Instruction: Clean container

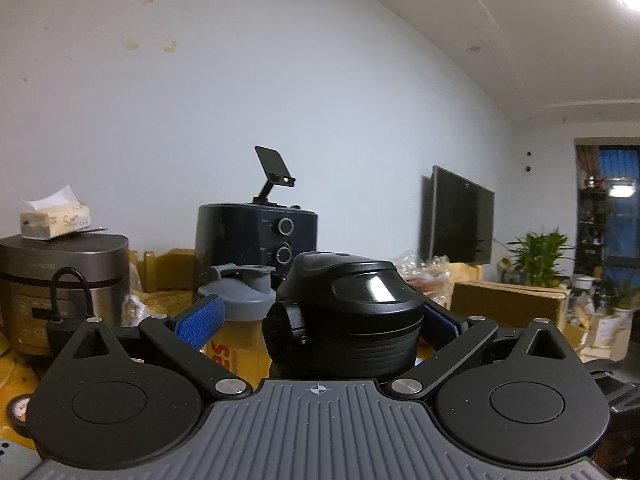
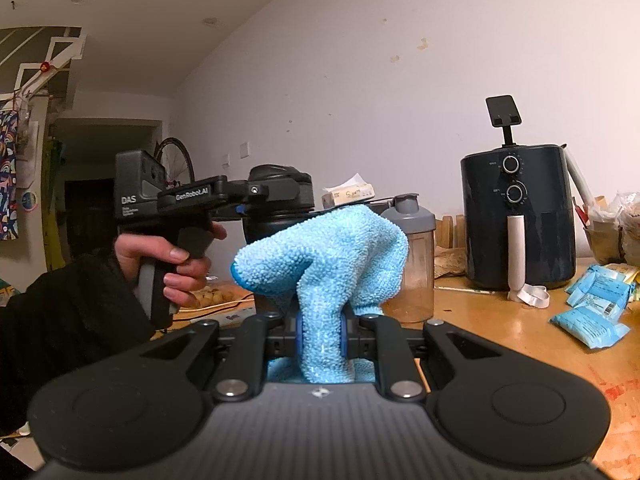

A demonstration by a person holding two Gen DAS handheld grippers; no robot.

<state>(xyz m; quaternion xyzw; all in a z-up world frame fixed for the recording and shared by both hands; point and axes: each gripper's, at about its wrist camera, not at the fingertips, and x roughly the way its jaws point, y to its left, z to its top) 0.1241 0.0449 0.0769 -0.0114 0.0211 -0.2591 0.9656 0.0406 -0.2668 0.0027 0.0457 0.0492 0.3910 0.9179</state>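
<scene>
A black bottle with a black flip lid (image 1: pixel 360 300) stands upright between the fingers of my left gripper (image 1: pixel 320 314), which is open wide. The left blue pad (image 1: pixel 204 320) stays clear of the lid; the right pad sits close beside it. In the right wrist view a hand (image 2: pixel 168 260) holds that gripper (image 2: pixel 256 196) level at the bottle's lid (image 2: pixel 280 184). My right gripper (image 2: pixel 322 328) is shut on a light blue microfibre cloth (image 2: pixel 328 248), which bunches up in front of it, just right of the bottle. The bottle's base is hidden.
A grey-lidded shaker bottle (image 2: pixel 412 264) stands right behind the cloth on the wooden table (image 2: pixel 500 332). Farther back are a dark air fryer (image 2: pixel 516 216) with a phone stand on top, a rice cooker (image 1: pixel 64 280) and blue packets (image 2: pixel 592 312).
</scene>
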